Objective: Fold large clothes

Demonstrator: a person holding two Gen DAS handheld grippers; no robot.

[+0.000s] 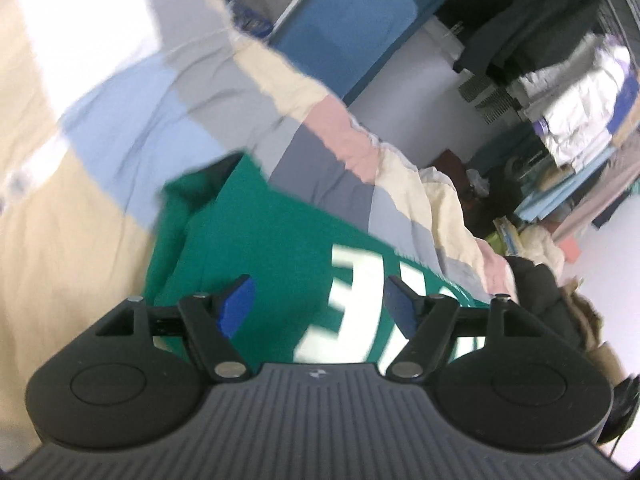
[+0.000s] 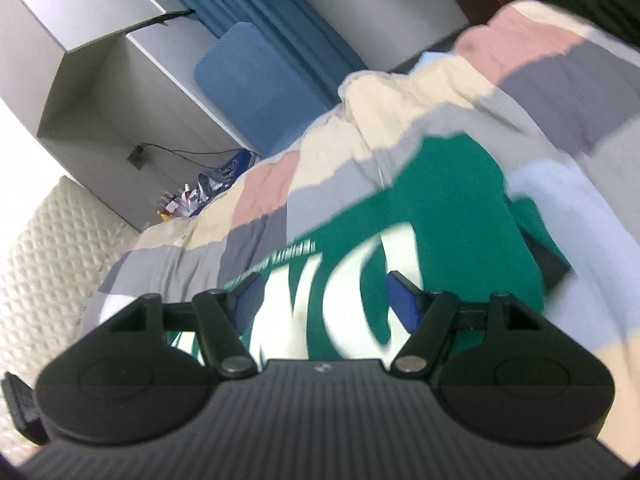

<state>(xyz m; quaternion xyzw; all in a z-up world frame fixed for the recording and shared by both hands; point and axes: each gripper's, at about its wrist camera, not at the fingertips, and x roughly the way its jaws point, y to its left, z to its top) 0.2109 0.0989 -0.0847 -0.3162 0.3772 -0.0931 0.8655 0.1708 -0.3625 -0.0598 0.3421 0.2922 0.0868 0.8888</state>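
The left gripper points downward, its blue-padded fingers spread wide with nothing pinched between them. The right gripper is likewise tilted down, fingers apart and gripping nothing.

green sweatshirt – soft matt knit cloth with smooth white print; patchwork quilt – wrinkled matt cotton; left hand-held gripper – matt black ribbed plastic, shiny metal pins; headboard – padded, quilted.

White lettering on the green sweatshirt motion-smeared, partly hidden behind both gripper housings.
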